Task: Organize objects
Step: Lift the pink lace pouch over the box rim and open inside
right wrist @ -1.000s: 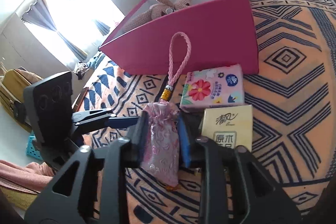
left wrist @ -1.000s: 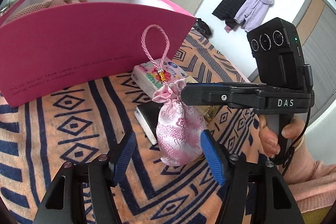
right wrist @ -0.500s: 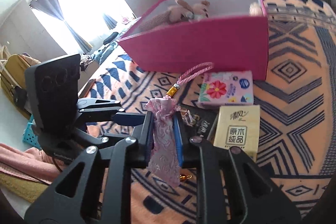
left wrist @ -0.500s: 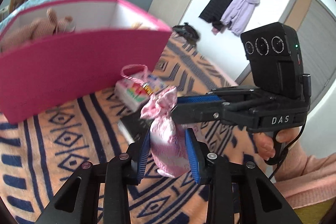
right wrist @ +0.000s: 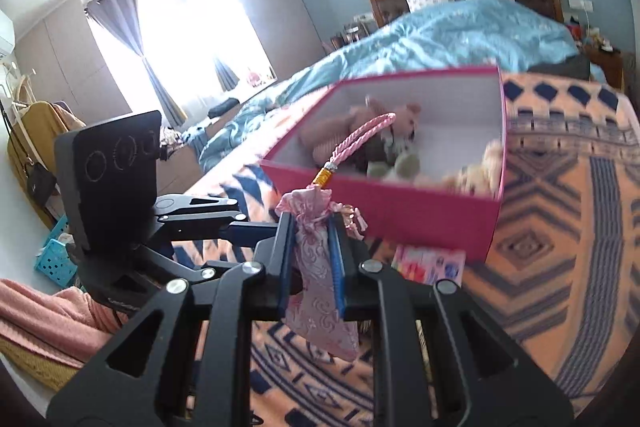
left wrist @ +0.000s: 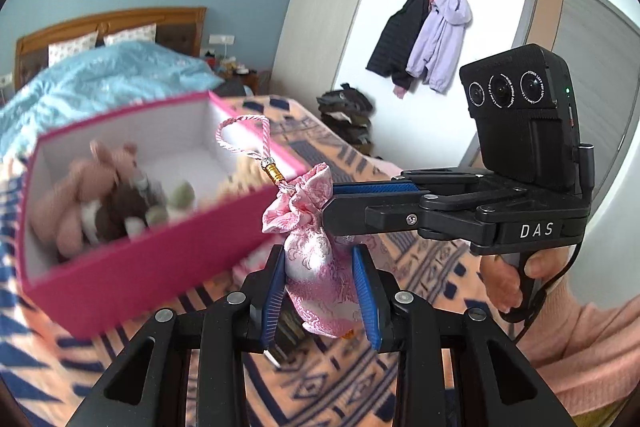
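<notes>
A pink brocade pouch with a braided pink loop and a gold bead hangs above the patterned blanket. My left gripper is shut on its lower body, blue pads pressing both sides. My right gripper is shut on the same pouch, coming in from the right in the left wrist view, where it appears at the pouch's neck as the right gripper. Behind stands an open pink box holding plush toys; in the right wrist view the pink box is ahead.
A flowered tissue pack lies on the orange and navy blanket in front of the box. A person's hand and pink sleeve hold the right tool. A blue quilt, headboard, hanging coats and a turquoise basket surround the bed.
Both grippers closed on the pouch, which stood on the blanket, and lifted it together. The box interior now shows from above, and the loop has flopped sideways.
</notes>
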